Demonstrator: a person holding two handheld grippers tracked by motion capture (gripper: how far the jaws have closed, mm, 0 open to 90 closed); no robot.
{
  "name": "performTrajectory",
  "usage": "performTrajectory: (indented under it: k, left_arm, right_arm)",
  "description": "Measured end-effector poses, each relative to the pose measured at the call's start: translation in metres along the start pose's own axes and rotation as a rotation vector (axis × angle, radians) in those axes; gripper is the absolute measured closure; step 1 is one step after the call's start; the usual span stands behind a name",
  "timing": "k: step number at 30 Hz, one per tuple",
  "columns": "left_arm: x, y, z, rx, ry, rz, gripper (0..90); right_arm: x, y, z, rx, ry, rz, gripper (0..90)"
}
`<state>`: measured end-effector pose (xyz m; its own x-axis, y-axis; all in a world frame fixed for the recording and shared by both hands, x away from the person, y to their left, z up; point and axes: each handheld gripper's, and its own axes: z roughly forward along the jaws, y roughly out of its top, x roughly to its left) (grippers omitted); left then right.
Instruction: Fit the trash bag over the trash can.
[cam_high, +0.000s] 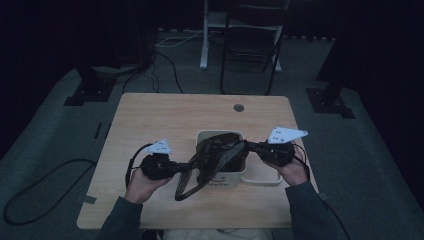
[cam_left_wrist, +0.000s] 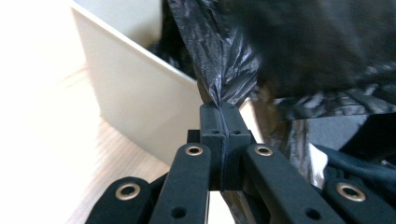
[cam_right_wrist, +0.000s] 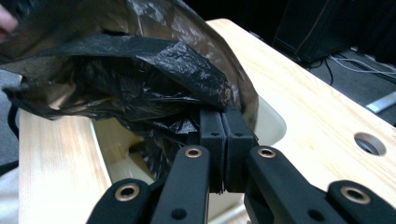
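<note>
A small cream-white plastic bin (cam_high: 220, 177) with a squared rim stands near the front middle of the light wooden table (cam_high: 150, 120), and a thin, crinkled black plastic bag (cam_high: 220, 150) sits partly inside it, its upper part drawn out over the rim toward both sides. In the high view the person's left hand (cam_high: 140, 186) holds the left gripper (cam_high: 182, 167) just left of the bin, and the right hand (cam_high: 292, 172) holds the right gripper (cam_high: 250, 146) at the bin's right edge; each carries a grey three-cornered plate on top. The left gripper view shows that tool's two black jaws pressed flat together with a gathered pinch of the bag's film (cam_left_wrist: 229, 70) caught between their tips — the film fans upward and to the right from the pinch, and the bin's pale side wall (cam_left_wrist: 135, 98) stands just to the left of it. The right gripper view shows the same: jaws fully closed on a fold of the bag (cam_right_wrist: 154, 74), right above the bin's rim (cam_right_wrist: 271, 121), with the bag's mouth billowing open toward the left over the bin's hollow. Part of the bag hangs down the front of the bin in the high view, draping over its face. A round grommet hole (cam_high: 238, 107) sits in the table's far edge. Beyond the table, on the dim grey floor, stand a dark folding chair (cam_high: 252, 45) and loose cables (cam_high: 165, 65).
</note>
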<state>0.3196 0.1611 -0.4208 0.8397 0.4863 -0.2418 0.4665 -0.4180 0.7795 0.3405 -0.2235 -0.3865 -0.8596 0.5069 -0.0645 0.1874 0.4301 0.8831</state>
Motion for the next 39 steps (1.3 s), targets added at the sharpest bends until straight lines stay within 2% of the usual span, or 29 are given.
performTrajectory:
  k: [11,23,31,32,36,39]
  left_arm:
    - [0.023,-0.011,-0.022,-0.058,0.083,-0.084,90.0]
    - [0.045,-0.025,-0.046,-0.113,0.150,-0.172,90.0]
    - [0.053,-0.031,-0.056,-0.141,0.169,-0.207,90.0]
    - [0.052,-0.030,-0.056,-0.138,0.169,-0.203,90.0]
    - [0.047,-0.025,-0.051,-0.128,0.157,-0.177,90.0]
    - [0.045,-0.020,-0.047,-0.125,0.148,-0.166,90.0]
  right_arm:
    - [-0.008,-0.024,-0.014,0.040,-0.007,0.029,88.9]
    - [-0.017,-0.045,-0.022,0.081,-0.030,0.079,89.0]
    - [-0.021,-0.052,-0.024,0.099,-0.038,0.103,88.2]
    - [-0.021,-0.052,-0.024,0.103,-0.032,0.103,86.1]
    - [-0.018,-0.049,-0.025,0.098,-0.014,0.093,63.4]
    - [-0.016,-0.044,-0.028,0.085,-0.012,0.080,56.4]
